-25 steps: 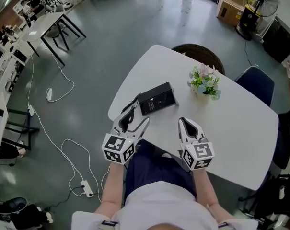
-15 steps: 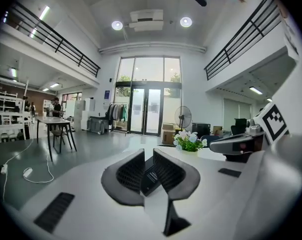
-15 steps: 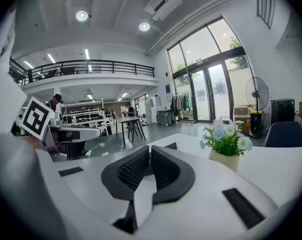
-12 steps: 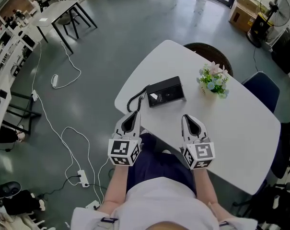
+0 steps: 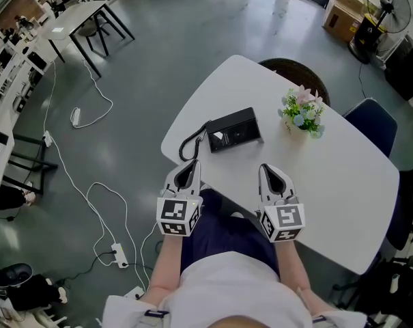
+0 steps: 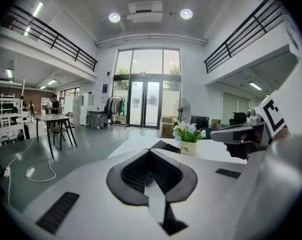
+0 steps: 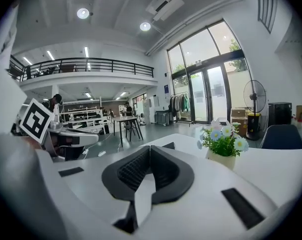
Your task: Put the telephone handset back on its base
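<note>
Head view: black telephone handset (image 5: 211, 139) looks seated on the black rectangular base (image 5: 239, 130), mid white table (image 5: 343, 176). Left gripper (image 5: 191, 165) jaws just closed on nothing; right gripper (image 5: 266, 169) pinched together, empty. Placement probably done; next: verify seating.

The head view looks steeply down from high over the white table (image 5: 343, 183), and the cameras on the left gripper (image 5: 190, 168) and right gripper (image 5: 266, 171) sit low and close behind their jaws, looking across it — all three share the flowers (image 5: 302, 111).
</note>
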`<action>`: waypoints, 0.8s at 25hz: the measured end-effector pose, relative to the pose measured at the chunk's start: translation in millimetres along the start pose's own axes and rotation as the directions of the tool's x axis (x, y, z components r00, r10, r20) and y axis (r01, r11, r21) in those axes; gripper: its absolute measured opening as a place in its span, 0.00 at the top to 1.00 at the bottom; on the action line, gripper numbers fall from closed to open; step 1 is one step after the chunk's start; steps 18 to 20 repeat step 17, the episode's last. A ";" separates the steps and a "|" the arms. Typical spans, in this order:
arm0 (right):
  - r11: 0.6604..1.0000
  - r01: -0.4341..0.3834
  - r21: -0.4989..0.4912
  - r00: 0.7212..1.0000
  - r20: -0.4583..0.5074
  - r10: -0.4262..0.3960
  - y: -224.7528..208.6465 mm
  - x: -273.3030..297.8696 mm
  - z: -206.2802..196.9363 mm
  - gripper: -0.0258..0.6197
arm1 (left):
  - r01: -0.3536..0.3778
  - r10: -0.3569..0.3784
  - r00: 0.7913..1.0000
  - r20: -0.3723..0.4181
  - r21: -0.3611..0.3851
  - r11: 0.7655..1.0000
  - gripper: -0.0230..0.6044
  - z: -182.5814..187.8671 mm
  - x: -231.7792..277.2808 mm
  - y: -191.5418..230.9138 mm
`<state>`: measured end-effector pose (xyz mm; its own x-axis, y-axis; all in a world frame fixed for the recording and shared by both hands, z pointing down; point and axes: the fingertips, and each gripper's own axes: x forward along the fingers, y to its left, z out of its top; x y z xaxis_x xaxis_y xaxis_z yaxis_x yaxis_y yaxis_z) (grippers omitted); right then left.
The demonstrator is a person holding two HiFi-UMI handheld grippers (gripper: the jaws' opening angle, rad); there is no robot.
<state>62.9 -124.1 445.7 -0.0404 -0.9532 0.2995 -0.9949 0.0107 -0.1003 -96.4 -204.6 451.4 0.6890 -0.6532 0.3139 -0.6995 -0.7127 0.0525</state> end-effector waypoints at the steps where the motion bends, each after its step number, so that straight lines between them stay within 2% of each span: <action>1: 1.000 -0.002 0.001 1.000 -0.001 0.002 0.5 0.5 -0.3 0.91 | 0.003 -0.003 1.000 -0.003 0.003 1.000 0.94 -0.5 1.1 -0.7; 20: 1.000 0.013 0.008 1.000 -0.021 -0.013 0.3 -2.2 -3.6 0.91 | 0.049 -0.049 0.998 -0.026 0.002 0.999 0.94 -3.4 10.6 -6.1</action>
